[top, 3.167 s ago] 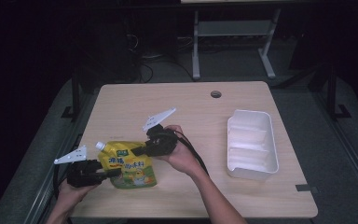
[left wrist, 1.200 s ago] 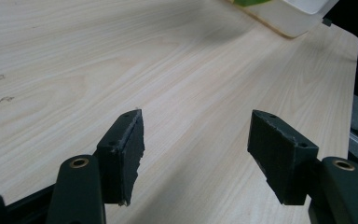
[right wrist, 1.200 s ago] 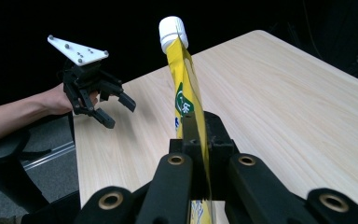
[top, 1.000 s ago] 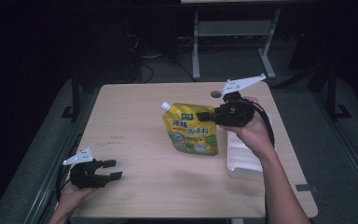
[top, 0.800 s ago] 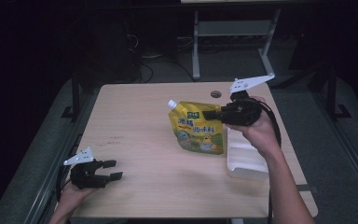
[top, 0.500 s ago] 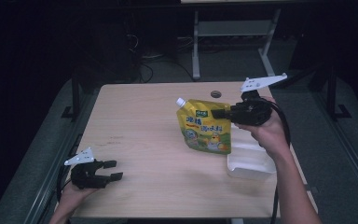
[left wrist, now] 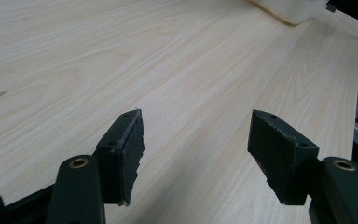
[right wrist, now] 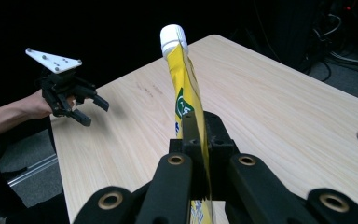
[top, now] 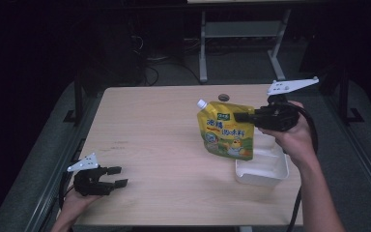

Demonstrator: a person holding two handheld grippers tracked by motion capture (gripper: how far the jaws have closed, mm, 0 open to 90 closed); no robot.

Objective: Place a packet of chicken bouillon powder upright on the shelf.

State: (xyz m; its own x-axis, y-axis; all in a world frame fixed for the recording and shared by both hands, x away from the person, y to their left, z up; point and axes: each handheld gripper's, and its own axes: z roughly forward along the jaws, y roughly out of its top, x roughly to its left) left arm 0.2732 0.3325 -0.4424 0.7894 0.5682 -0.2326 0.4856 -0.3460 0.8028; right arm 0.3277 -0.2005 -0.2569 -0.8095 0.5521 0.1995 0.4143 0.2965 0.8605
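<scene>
The right gripper (top: 241,117) is clamping its black jaws on the upper edge of a glossy yellow pouch (top: 226,130), a flat, soft-sided pack with a white screw cap at its top corner and printed lettering on its face. The pouch is hanging upright in the air, ahead of the jaws and above the pale wood-grain table (top: 164,125). Below and just behind the pouch, under the holding hand, a white rectangular plastic tray (top: 263,171) is sitting on the table; its contents cannot be told. The left gripper (top: 116,176), well apart, is resting at the near table corner with its jaws spread, nothing between them.
</scene>
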